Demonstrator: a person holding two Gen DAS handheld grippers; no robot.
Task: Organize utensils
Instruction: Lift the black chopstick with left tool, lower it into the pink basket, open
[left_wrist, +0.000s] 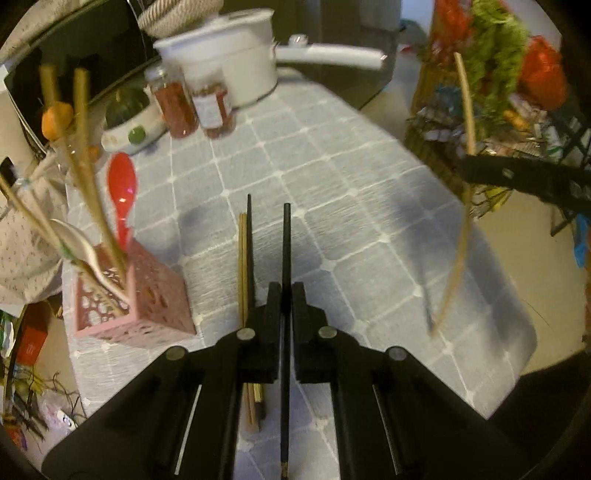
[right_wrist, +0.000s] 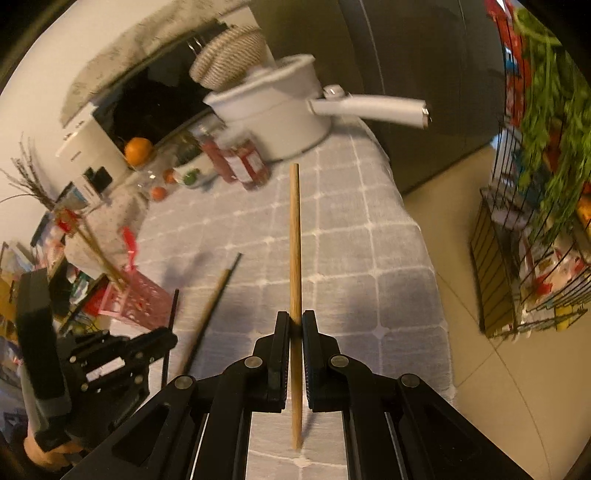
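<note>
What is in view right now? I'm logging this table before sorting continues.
Black chopstick: one, clamped in the left gripper.
Bamboo chopstick: one, tan, clamped in the right gripper.
Loose chopsticks: tan and black, count unclear, on the grey checked tablecloth.
Pink perforated utensil holder: one, table's left, holding bamboo chopsticks, a white spoon and a red plastic spoon.
Red-filled jars: two, far end.
White saucepan: one, behind the jars.
Wire rack: one, black, on the floor at right.
Left gripper: black, shut.
Right gripper: black, shut.
</note>
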